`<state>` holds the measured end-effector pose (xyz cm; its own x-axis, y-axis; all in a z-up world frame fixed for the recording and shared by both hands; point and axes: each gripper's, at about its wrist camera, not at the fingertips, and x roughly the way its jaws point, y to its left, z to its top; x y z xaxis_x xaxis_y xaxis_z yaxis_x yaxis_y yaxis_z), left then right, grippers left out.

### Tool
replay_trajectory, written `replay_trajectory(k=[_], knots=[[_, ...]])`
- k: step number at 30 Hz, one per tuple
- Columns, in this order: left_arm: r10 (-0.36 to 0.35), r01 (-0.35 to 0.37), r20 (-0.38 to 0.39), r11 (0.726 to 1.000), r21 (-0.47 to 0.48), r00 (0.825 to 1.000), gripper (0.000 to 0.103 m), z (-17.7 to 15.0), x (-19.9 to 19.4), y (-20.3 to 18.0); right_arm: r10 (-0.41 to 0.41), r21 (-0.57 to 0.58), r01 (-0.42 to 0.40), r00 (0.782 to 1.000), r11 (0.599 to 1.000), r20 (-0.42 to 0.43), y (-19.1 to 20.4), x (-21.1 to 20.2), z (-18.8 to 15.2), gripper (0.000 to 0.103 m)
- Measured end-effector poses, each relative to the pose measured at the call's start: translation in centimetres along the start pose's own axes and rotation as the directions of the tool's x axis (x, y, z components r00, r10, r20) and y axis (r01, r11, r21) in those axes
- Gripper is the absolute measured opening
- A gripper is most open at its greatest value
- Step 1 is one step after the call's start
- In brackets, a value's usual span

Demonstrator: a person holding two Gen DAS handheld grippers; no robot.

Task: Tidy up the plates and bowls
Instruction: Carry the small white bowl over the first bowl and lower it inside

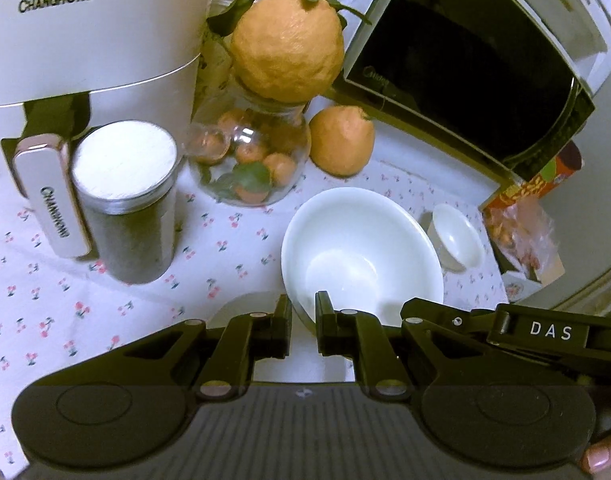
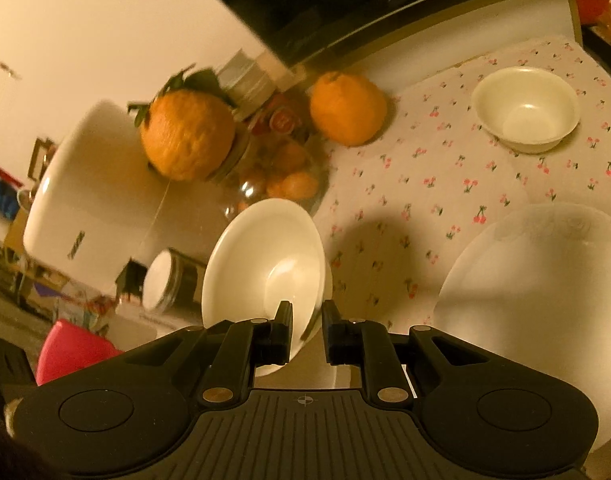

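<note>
The left tool (image 1: 303, 320) is closed down narrow on the near rim of the deep white bowl (image 1: 361, 248), one finger outside the wall and one inside. The right tool (image 2: 307, 328) is just as narrow and pinches the same rim a little further round to the right. From its own camera the bowl looks clear of the surface (image 2: 445, 168), tipped with its mouth toward the tool, and a shadow lies on the cherry-print cloth beneath it. So both hands appear to share one bowl, held at its near side with its body hanging away from them.

What the next move turns on is what lies to the right. The large flat plate (image 2: 537, 300) sits just right of the right tool, toward the near edge of the surface, with bare cloth between it and the bowl. The small bowl (image 2: 525, 112) stands well beyond it, toward the far right corner. The right hand is the nearer to both. Carrying the bowl onto the plate would therefore probably mean moving it rightward and levelling it before it is set down.

On the far left side stand the glass jar of oranges (image 1: 249, 160), the lidded tin (image 1: 125, 200) and the air fryer (image 1: 85, 60). All are crowded close behind the bowl, so there is little room that way.
</note>
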<state>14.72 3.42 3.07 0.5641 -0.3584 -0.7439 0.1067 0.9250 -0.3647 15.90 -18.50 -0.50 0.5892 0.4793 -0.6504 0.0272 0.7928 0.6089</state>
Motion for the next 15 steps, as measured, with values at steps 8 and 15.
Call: replay_trajectory(k=[8,15], knots=[[0.036,-0.035,-0.03,0.999,0.032,0.999,0.011,-1.2,-0.7,1.2,-0.013,-0.047,0.01,0.998,0.999,-0.059,1.4,0.8,-1.8,0.017],[0.072,-0.068,-0.071,0.996,0.061,0.995,0.012,-1.9,-0.7,2.1,-0.02,-0.055,0.014,0.994,0.998,-0.11,2.0,1.8,-3.0,0.017]])
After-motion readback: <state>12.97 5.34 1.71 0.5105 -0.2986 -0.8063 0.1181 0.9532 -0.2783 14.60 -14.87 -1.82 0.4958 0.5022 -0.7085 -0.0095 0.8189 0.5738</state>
